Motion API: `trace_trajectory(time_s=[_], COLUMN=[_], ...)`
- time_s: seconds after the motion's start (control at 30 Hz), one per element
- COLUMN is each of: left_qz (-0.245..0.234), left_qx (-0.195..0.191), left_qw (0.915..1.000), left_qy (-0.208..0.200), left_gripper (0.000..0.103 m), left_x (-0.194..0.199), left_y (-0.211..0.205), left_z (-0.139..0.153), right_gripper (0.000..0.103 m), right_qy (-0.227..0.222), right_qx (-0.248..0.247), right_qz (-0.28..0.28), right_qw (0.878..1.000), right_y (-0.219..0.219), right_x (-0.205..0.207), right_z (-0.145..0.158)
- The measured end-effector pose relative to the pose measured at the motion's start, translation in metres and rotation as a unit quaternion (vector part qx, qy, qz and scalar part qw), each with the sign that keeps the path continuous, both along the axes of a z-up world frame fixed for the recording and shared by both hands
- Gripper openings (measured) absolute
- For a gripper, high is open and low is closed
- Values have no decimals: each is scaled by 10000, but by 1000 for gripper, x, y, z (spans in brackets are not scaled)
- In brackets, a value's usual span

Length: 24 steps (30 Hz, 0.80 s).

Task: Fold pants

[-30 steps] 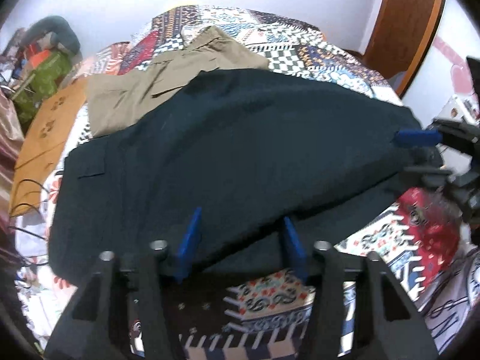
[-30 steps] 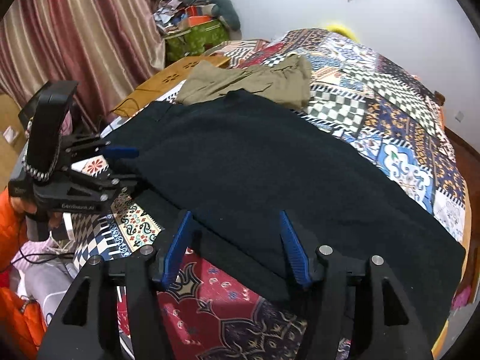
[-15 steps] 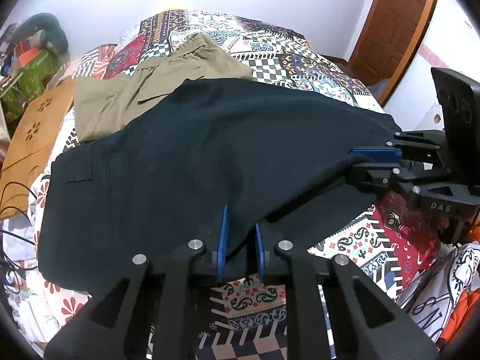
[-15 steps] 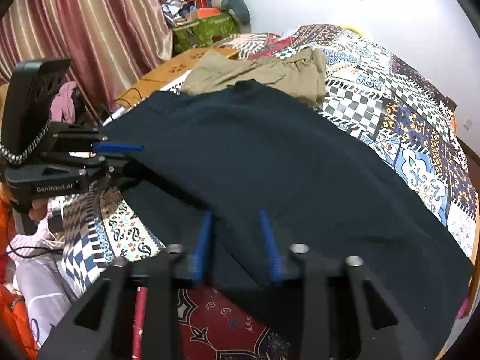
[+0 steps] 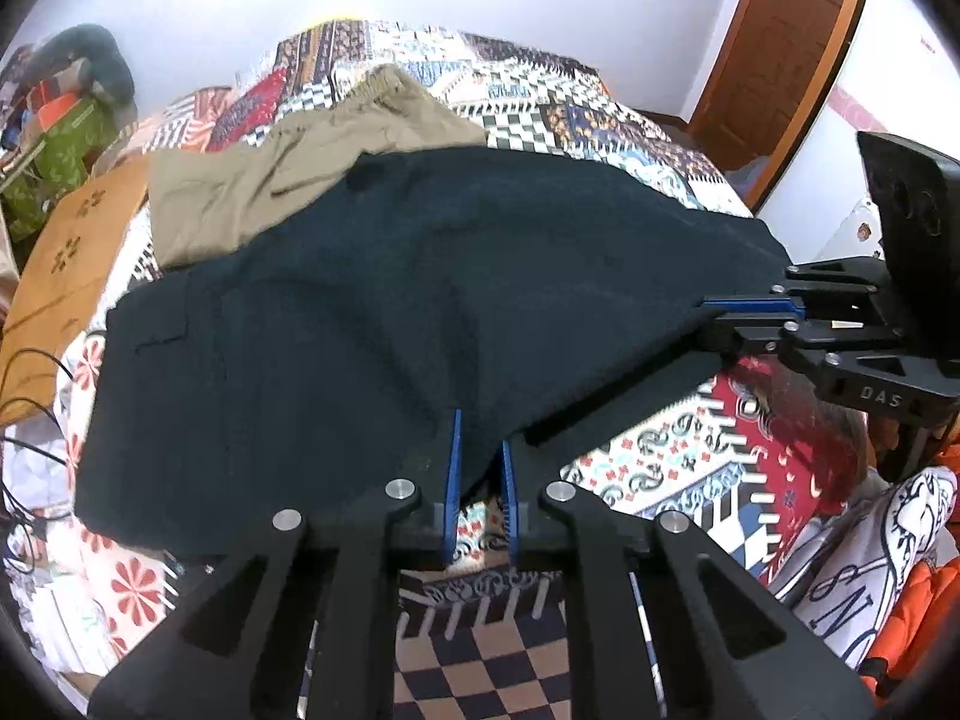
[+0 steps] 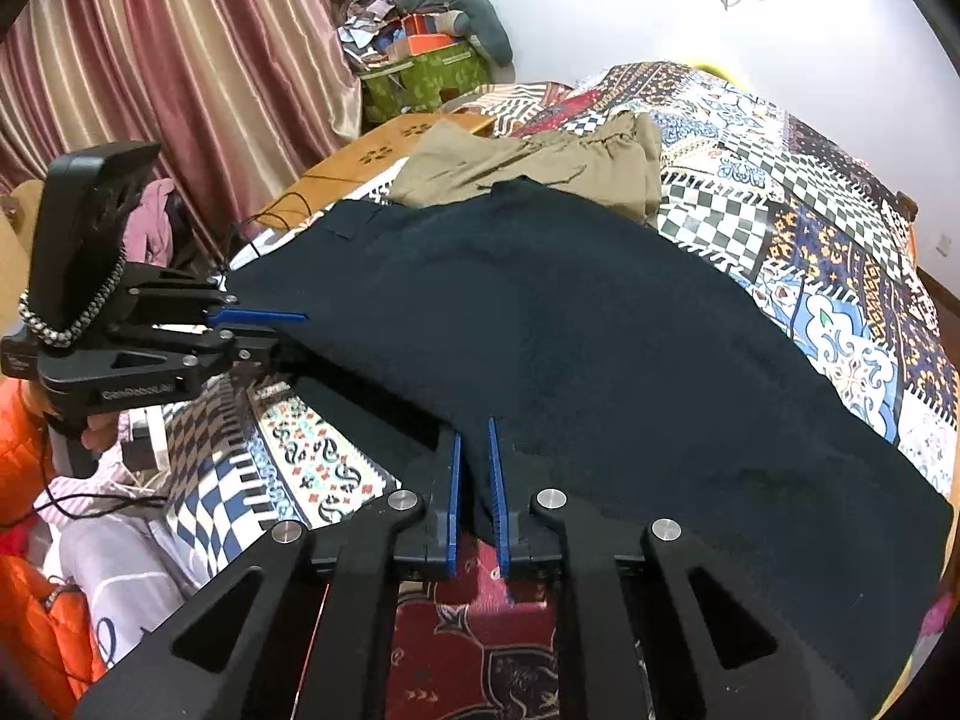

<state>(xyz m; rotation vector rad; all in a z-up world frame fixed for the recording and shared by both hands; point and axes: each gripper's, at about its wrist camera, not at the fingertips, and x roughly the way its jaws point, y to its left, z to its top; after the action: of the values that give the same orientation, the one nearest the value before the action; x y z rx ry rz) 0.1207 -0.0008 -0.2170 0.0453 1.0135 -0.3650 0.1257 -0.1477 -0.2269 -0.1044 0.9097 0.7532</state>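
Observation:
Dark navy pants [image 5: 384,312] lie spread across the patterned bed quilt [image 5: 660,456]; they also fill the right wrist view [image 6: 570,330]. My left gripper [image 5: 478,438] is shut on the near edge of the pants and lifts it off the quilt. My right gripper [image 6: 472,438] is shut on the same near edge, further to the right. Each gripper shows in the other's view: the right one [image 5: 744,306], the left one [image 6: 258,318]. The edge between them hangs taut above the bed.
Khaki pants [image 5: 288,180] lie on the far side, partly under the dark pants. A wooden board [image 5: 66,252] and cables [image 5: 30,360] sit at the left bed edge. Curtains [image 6: 150,60] and clutter boxes [image 6: 426,72] stand beyond. A brown door [image 5: 786,42] is at the far right.
Both grippers went from open to shut on the near edge of the dark pants and have raised it off the quilt.

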Motion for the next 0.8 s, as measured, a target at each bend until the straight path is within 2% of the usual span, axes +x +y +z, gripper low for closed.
trace_trajectory(time_s=[0.13,0.2,0.27,0.33,0.47,0.53,0.57,0.67,0.8], left_qz=[-32,-66,-61,12,250,415,472,529,501], left_qx=[50,30,-81,-146,-436,-603,-645,-670,-579], left_qw=[9999,9999,9999,9999,9985,9969,9964,9961,9970], left_qy=[101,96,73,-24,-230,-296,-296,-216,115], left_gripper=[14,17,21,26,36,44,45,45,45], left_x=[-5,-8,-12,-13,-4,8,12,30,41], left_y=[1,3,9,13,18,17,16,5,-13], left_z=[-3,2,13,23,42,46,46,37,11], right_gripper=[13,20,34,38,41,45,45,45,45], right_qy=[271,223,176,87,-86,-87,-37,121,484], right_qx=[68,-1,99,198,371,372,362,204,-28], right_qz=[-87,-144,-204,-273,-667,-901,-1058,-1288,-1376], right_qw=[9996,9996,9996,9994,9970,9952,9937,9914,9893], right_y=[-5,-8,-17,-24,-42,-46,-49,-52,-55], right_x=[6,4,2,-1,7,14,20,30,33], right_z=[-5,1,12,21,34,32,28,13,-14])
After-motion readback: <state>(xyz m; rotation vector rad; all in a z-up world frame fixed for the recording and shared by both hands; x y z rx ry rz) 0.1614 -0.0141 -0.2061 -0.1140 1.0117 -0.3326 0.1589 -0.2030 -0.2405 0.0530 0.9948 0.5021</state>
